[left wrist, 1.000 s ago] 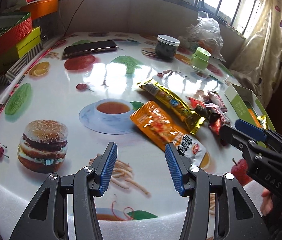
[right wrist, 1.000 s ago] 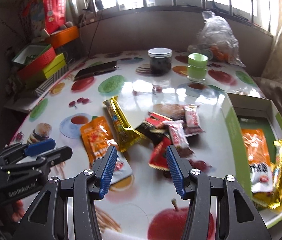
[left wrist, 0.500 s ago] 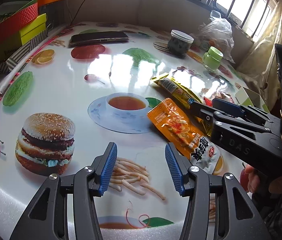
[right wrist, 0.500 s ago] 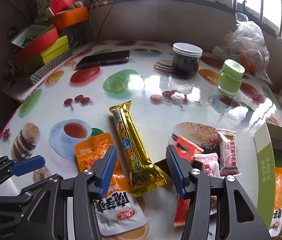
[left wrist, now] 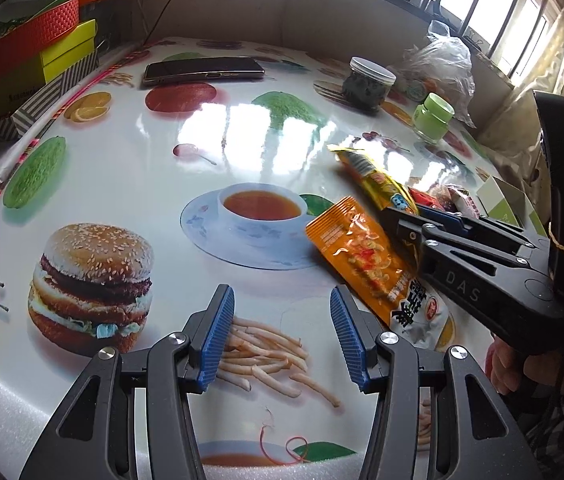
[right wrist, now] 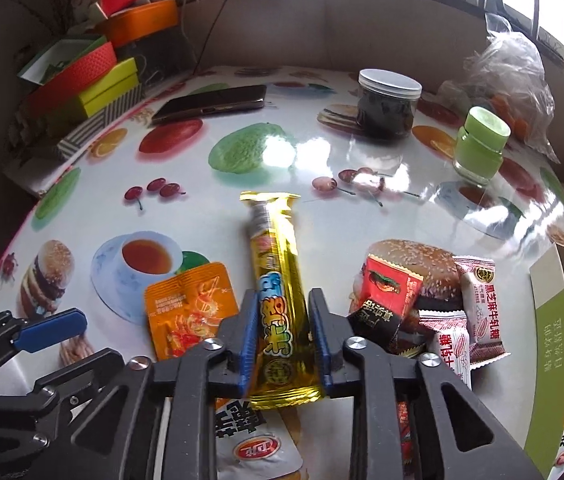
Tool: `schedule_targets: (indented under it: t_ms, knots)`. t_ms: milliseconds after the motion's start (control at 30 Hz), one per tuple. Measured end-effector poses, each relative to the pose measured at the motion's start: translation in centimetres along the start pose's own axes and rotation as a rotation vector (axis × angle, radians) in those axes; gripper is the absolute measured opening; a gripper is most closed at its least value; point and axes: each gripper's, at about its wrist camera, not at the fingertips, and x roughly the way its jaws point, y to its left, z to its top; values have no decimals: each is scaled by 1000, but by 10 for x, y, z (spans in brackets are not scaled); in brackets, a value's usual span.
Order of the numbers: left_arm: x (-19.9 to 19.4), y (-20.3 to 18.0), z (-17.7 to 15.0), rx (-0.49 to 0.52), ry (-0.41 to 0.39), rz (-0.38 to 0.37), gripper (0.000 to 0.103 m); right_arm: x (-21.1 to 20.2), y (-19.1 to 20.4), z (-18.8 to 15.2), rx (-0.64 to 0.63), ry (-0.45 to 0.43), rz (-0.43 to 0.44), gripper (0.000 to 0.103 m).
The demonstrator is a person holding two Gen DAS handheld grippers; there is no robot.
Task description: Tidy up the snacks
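Note:
My right gripper [right wrist: 283, 336] is shut on a long gold snack bar [right wrist: 276, 276], clamping its near half against the table; the bar also shows in the left wrist view [left wrist: 373, 176]. An orange snack pouch [right wrist: 186, 312] lies just left of the bar, partly under my right gripper, and it shows in the left wrist view [left wrist: 365, 256]. Several small red, black and white wrapped snacks [right wrist: 433, 312] lie in a heap to the right. My left gripper [left wrist: 282, 336] is open and empty above the printed fries, left of the pouch. It shows at the lower left of the right wrist view [right wrist: 38, 330].
A green-and-white box [right wrist: 549, 312] holding snacks stands at the right edge. A dark jar [right wrist: 387, 104], a green-lidded jar [right wrist: 479, 144], a plastic bag [right wrist: 517, 76] and a phone [right wrist: 210, 104] stand at the back. Stacked boxes [right wrist: 82, 84] sit off the table's left.
My right gripper has moved forward and down over the gold snack bar and closed on it. My left gripper has stayed open and shifted only slightly.

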Motion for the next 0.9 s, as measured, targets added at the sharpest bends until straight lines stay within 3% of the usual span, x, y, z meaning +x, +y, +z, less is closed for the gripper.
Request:
schedule_targets:
  t_ms: [467,700,900]
  knots:
    - [-2,5,-1,-61,20,-45,51,-24,0,-28,98,65,32,21]
    - [-4,5,-2,-82,31,-52,51,-35,6,-40,210,86,168,21]
    - [-1,-7,-3,-58,59,-64,51,-61,-4,-43,228,6,103,21]
